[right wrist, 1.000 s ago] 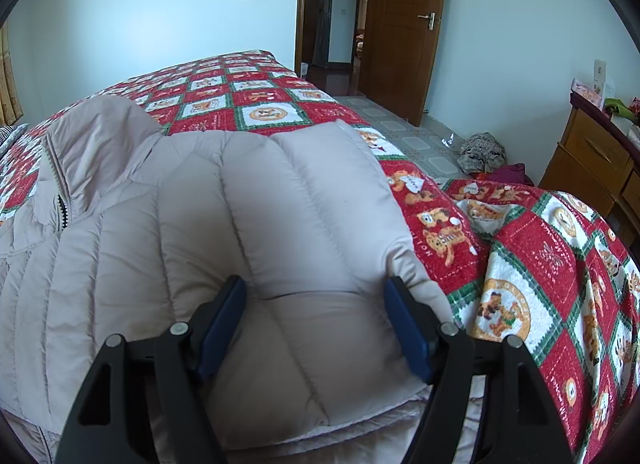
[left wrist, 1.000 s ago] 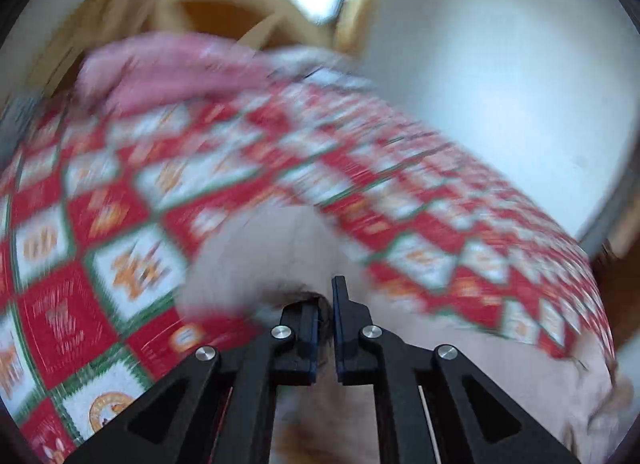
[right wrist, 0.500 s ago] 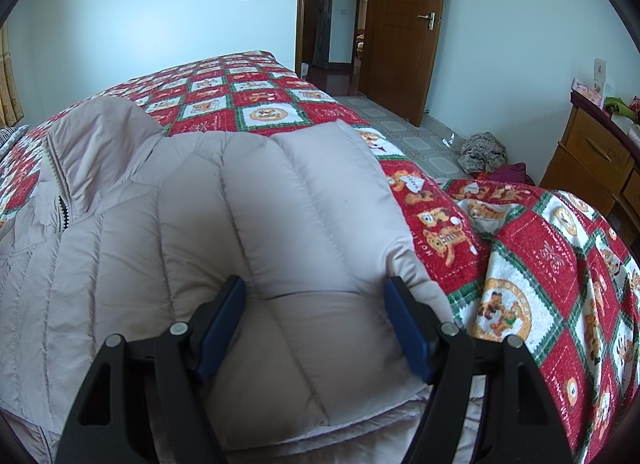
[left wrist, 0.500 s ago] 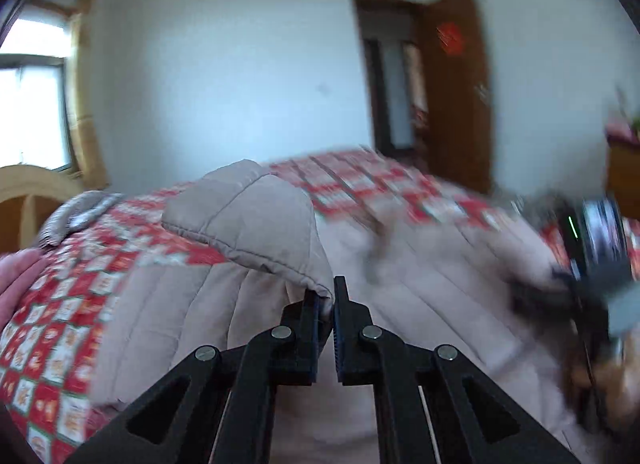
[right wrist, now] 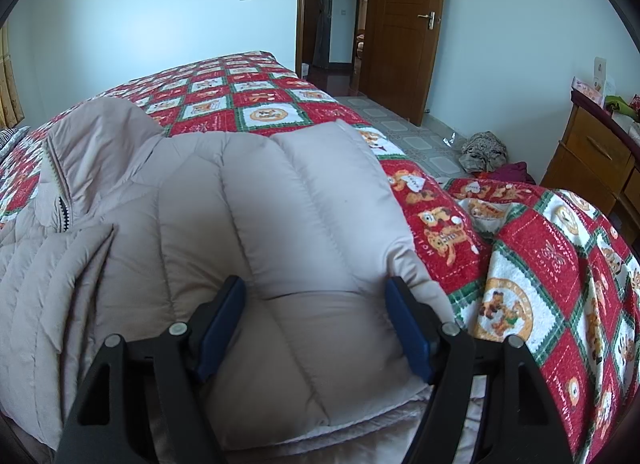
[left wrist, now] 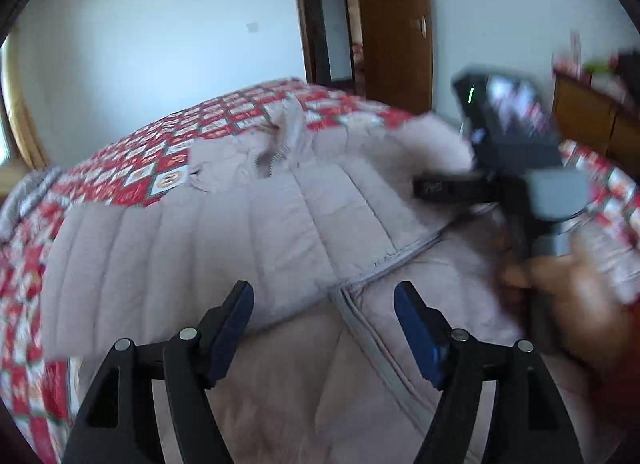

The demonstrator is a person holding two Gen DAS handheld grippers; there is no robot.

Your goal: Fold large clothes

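Note:
A beige quilted puffer jacket (left wrist: 248, 232) lies on the bed, with one sleeve folded across its front. My left gripper (left wrist: 324, 296) is open and empty just above the jacket's zipper seam (left wrist: 372, 348). My right gripper (right wrist: 316, 296) is open, its jaws straddling the other folded sleeve (right wrist: 288, 224) without pinching it. In the left wrist view the right gripper's body (left wrist: 516, 168) and the hand holding it show blurred at the right. The jacket's collar and zip (right wrist: 60, 200) lie at the left.
The bed has a red, white and green patterned quilt (right wrist: 532, 272). A wooden door (right wrist: 404, 24) and open doorway are beyond the bed. A wooden dresser (right wrist: 592, 152) stands at the right. Clothes (right wrist: 484, 152) lie on the tiled floor.
My left gripper swung over the jacket with a sleeve pinched, then opened and let it go across the front. My right gripper has not moved.

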